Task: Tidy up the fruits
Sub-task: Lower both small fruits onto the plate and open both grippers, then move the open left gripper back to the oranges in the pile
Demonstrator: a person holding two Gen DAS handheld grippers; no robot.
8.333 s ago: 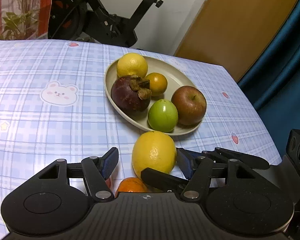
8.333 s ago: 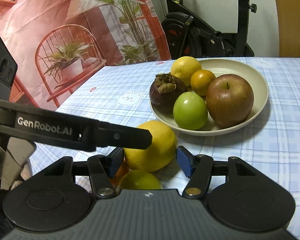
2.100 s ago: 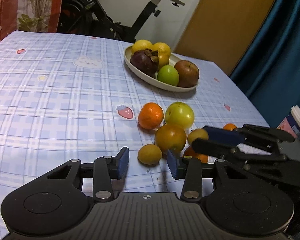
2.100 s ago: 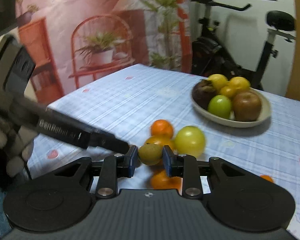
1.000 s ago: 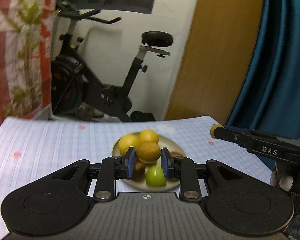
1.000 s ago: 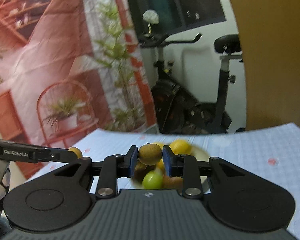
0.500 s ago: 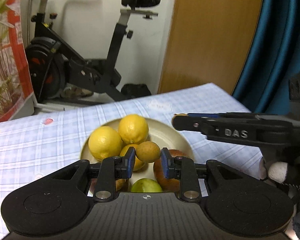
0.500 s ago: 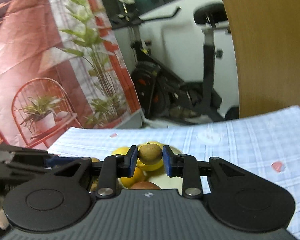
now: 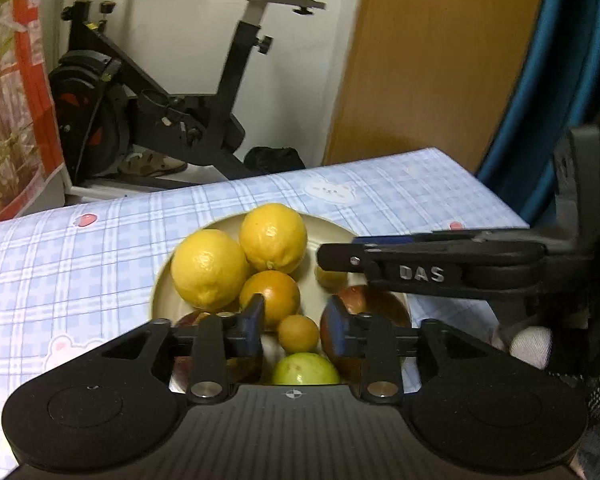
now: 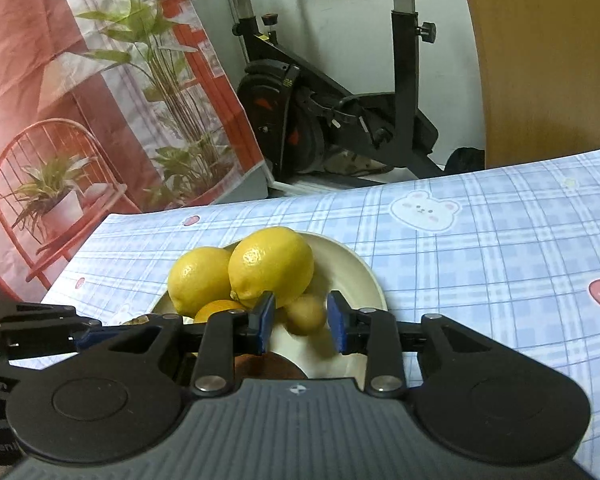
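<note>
Two grippers: both are held over the plate (image 9: 162, 280), jaws parted, nothing clamped.
Left gripper (image 9: 294, 322): a gap is seen on each side of the small brown fruit (image 9: 299, 333), which appears released among the fruit at the near side of the plate.
Right gripper (image 10: 302, 322): a second small fruit (image 10: 306, 314), blurred, lies between the spread fingers, beside the two lemons (image 10: 270, 266) at the far side of the plate; whether it has come to rest cannot be told.
Plate contents: an orange (image 9: 270, 294), a green fruit (image 9: 304, 368) and a red apple (image 9: 374, 304) are also seen.
Step in hand: release into the plate is judged nearly finished.
Doing it well: the jaws should be kept wide and lifted straight up, so the piled fruit is not nudged over the plate's rim.
</note>
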